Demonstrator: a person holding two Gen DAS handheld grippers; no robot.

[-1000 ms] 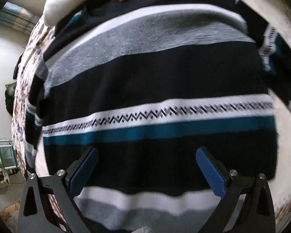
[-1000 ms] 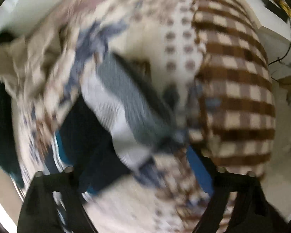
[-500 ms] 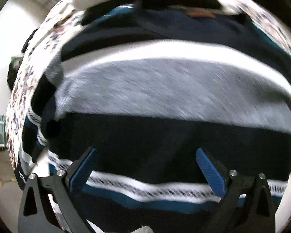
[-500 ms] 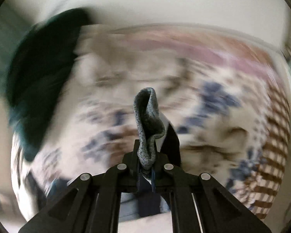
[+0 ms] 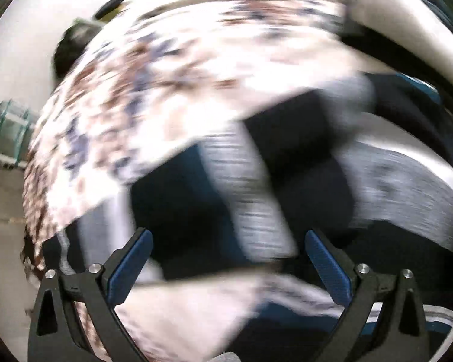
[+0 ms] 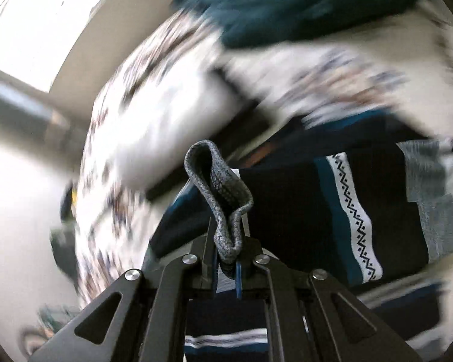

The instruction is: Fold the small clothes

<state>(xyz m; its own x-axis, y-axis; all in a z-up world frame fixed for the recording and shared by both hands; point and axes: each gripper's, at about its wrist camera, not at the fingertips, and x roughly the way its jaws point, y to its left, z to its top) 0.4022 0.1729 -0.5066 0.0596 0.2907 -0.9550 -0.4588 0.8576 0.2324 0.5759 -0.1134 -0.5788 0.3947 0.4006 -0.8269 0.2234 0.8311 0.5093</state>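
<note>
Sweater: I see the striped sweater (image 6: pixel 362 211) lying on the patterned bedspread (image 6: pixel 120 181); black, teal, grey and white bands, with a white zigzag band running down the middle of my right wrist view. Part of it already lies folded over itself.
Sweater, left view: here it fills the lower right half (image 5: pixel 302 166), much smeared by blur; one banded part, likely a sleeve, crosses the frame slantwise toward the bedspread's patterned part.
Grey cuff: a loop of grey knit cuff (image 6: pixel 220 193) stands up from my right claw, sharp while all behind it is smeared.
Right gripper: my right gripper (image 6: pixel 228 264) is clamped almost fully together on that grey cuff; the knit is pinched between the blue pads and bulges out above them.
Left gripper: my left gripper (image 5: pixel 226 259) stands wide apart, blue pads (image 5: pixel 130 268) well separated, nothing between them. It points down over the dark bands of the sweater; I cannot tell whether the tips touch the cloth.
Bedspread: white with brown and blue flowers (image 5: pixel 151 75), it carries everything; its far edge curves along the upper left of my left view.
Teal cloth: a dark teal garment (image 6: pixel 287 6) lies near the bedspread's far edge, apart from the sweater, too blurred to name.
Floor: pale floor (image 5: pixel 3 211) shows beyond the bedspread's left edge.
</note>
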